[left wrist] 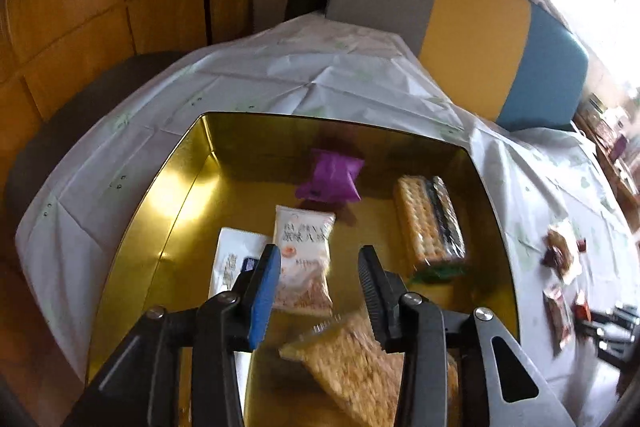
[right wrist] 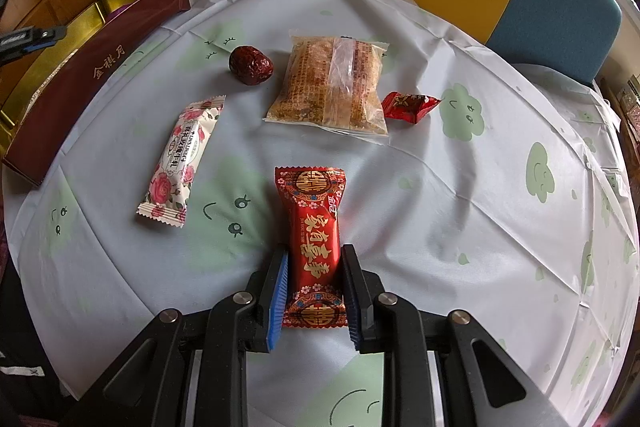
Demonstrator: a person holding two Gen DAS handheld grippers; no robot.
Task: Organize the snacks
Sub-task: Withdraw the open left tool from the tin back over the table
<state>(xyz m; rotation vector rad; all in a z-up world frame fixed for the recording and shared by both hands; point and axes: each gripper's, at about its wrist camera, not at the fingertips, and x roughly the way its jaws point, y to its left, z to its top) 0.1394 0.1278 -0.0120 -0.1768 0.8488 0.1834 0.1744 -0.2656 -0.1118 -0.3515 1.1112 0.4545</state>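
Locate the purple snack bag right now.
Left wrist view: the purple bag lies inside the gold tin, near its far wall, left of the cracker pack and beyond the white packet.

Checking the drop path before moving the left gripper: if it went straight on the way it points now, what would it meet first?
Probably the white snack packet on the gold tin's floor, right ahead of the open left gripper; the purple packet lies farther on. Depth is unclear.
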